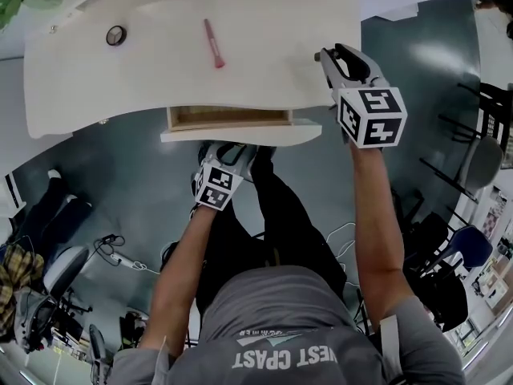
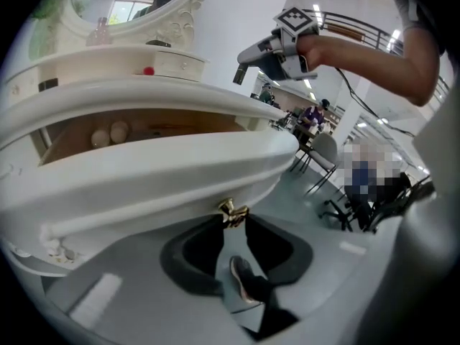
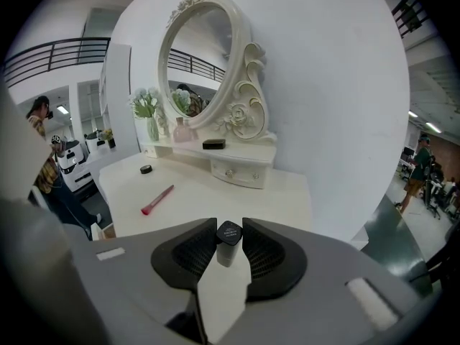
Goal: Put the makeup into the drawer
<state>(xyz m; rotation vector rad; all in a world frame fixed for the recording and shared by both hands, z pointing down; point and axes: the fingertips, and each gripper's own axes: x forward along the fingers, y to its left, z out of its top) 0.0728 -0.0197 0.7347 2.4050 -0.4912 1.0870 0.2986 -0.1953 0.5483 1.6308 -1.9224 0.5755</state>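
Left tongs (image 2: 231, 220) clamped on brass knob (image 2: 233, 212); open drawer (image 1: 240, 134) just beyond them. Right tongs (image 3: 229, 244) pinch small black-capped makeup bottle (image 3: 228, 234) over desk (image 1: 144, 79) right edge, drawer down-left of them.
Likely risks: slim bottle slips from pinch; overhanging desk lip clips it on entry.
Open floor below both tongs.
Pink brush (image 1: 213, 43) and round compact (image 1: 116, 35) farther ahead-left of right tongs.

Table (image 1: 264, 62) looks smooth glossy painted, drawer (image 1: 228, 119) bare wood inside, knob (image 2: 233, 213) shiny brass

Open workplace hall — office chairs (image 2: 325, 152), mezzanine railing (image 3: 57, 49).
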